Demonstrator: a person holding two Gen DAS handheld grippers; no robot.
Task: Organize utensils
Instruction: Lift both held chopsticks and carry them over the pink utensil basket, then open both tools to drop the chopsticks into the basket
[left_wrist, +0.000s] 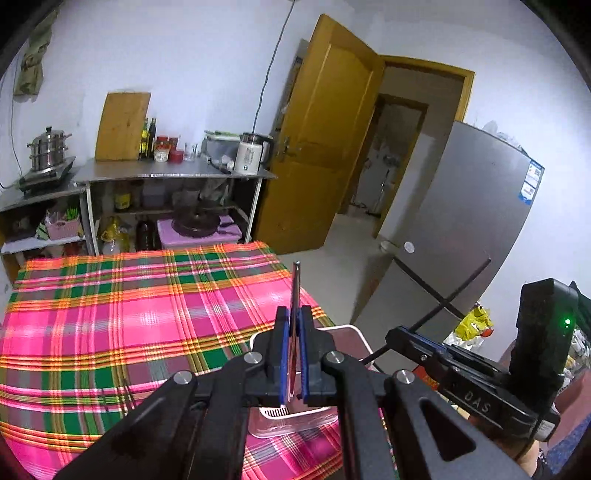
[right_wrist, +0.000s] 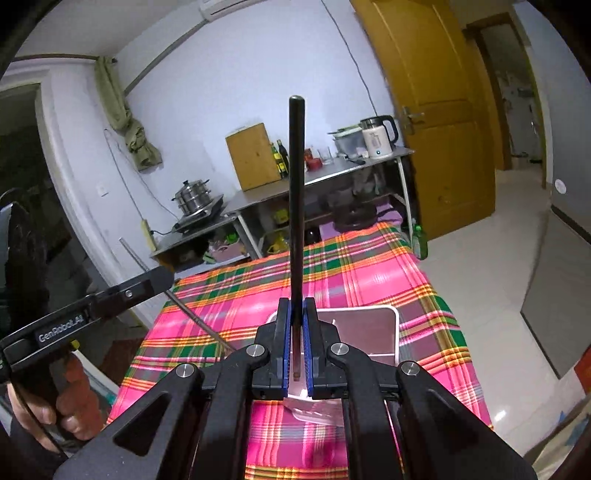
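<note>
Right gripper (right_wrist: 295, 332) clamps a black chopstick (right_wrist: 296, 192) pointing straight ahead.

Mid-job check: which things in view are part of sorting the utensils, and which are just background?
In the job:
- metal utensil in left gripper
- black chopstick in right gripper
- white-rimmed utensil tray

Lying about:
- kettle
- steamer pot
- cutting board
- fridge

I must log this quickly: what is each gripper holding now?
Left gripper: closed on a thin metal utensil.
Right gripper: closed on a black chopstick.
</note>
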